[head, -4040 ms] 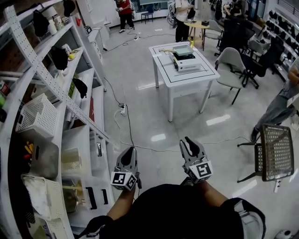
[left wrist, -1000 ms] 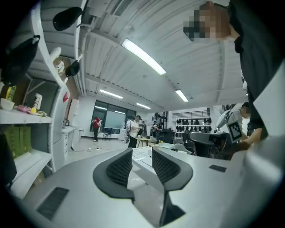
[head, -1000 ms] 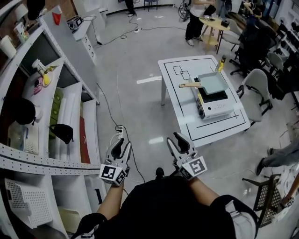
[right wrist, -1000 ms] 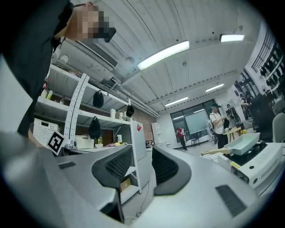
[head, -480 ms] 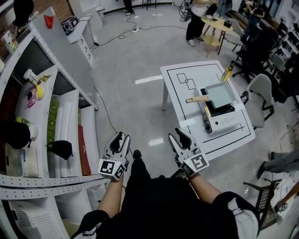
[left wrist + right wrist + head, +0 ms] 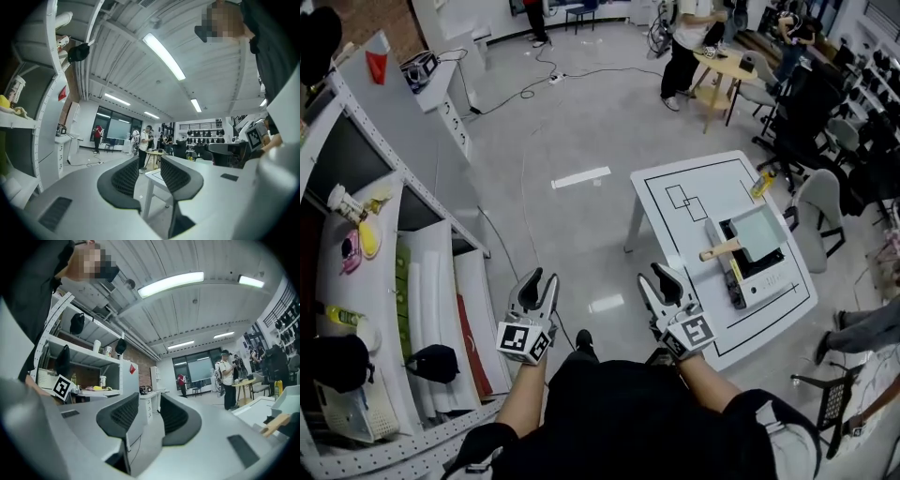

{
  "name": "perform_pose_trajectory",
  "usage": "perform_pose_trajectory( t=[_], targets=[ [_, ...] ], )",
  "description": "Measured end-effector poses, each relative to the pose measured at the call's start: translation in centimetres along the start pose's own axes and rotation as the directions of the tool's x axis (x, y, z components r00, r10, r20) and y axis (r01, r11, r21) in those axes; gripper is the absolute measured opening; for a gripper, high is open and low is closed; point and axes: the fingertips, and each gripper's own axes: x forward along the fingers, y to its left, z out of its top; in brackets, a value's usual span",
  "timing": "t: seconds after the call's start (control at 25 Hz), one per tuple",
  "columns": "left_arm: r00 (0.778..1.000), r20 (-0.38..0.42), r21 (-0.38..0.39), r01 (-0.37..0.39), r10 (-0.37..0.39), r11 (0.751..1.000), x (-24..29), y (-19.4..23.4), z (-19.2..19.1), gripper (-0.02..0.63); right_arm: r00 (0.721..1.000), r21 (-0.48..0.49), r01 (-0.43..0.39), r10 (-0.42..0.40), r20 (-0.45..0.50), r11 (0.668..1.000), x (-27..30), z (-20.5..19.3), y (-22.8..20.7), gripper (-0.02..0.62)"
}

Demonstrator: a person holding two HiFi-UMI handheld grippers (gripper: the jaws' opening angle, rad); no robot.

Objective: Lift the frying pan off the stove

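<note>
A square grey-green frying pan point(image 6: 757, 232) with a wooden handle point(image 6: 720, 250) sits on a portable stove point(image 6: 761, 274) on the white table point(image 6: 675, 183) at the right of the head view. My right gripper point(image 6: 656, 277) hangs in the air just left of the table's near corner, open and empty. Further left, over the floor, my left gripper point(image 6: 538, 279) is open and empty too. In the right gripper view the open gripper point(image 6: 149, 416) points level, with the pan's handle point(image 6: 274, 423) at the far right edge. The left gripper point(image 6: 149, 171) frames a table leg point(image 6: 151, 197).
Grey shelving point(image 6: 422, 272) with boxes and bottles runs along the left. A yellow bottle point(image 6: 760, 184) stands on the table's far side. Office chairs point(image 6: 816, 202) crowd the right. People point(image 6: 684, 37) stand at the back by a small wooden table point(image 6: 722, 66). A cable point(image 6: 525, 216) trails across the floor.
The person has walked across the room: the table with the pan, once far ahead, now lies close beside my right gripper. Both grippers travelled along with the jaws unchanged.
</note>
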Motion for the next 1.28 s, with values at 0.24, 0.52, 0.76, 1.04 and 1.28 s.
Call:
perform_pose_trajectory(
  t=[0.24,0.52,0.76,1.04,1.28],
  targets=[
    [1.0,0.009,-0.012,0.009,-0.009,1.0,4.2,8.8,1.9,0.141,1.0,-0.008,0.016,-0.016,0.003,1.0,9.4,0.5,0.4,0.146],
    [0.999,0.001,-0.038,0.039,-0.039,0.999,8.4,15.5,2.1,0.141,0.999,-0.002,0.035,-0.035,-0.013,0.999,17.8,-0.6,0.0,0.144],
    [0.999,-0.013,-0.081,0.041,-0.042,0.996,12.6,16.7,-0.1,0.141,0.999,0.028,0.033,-0.033,-0.016,0.999,21.6,-1.3,-2.6,0.146],
    [0.999,-0.021,-0.077,0.027,-0.029,0.997,19.4,16.7,1.0,0.141,1.0,0.05,0.006,-0.005,-0.009,0.999,24.7,-0.3,-8.8,0.146],
    [0.994,-0.023,-0.037,0.104,-0.105,0.994,26.7,14.3,3.4,0.144,0.998,0.081,0.022,-0.026,0.058,0.997,24.3,2.0,-16.0,0.153]
  ],
)
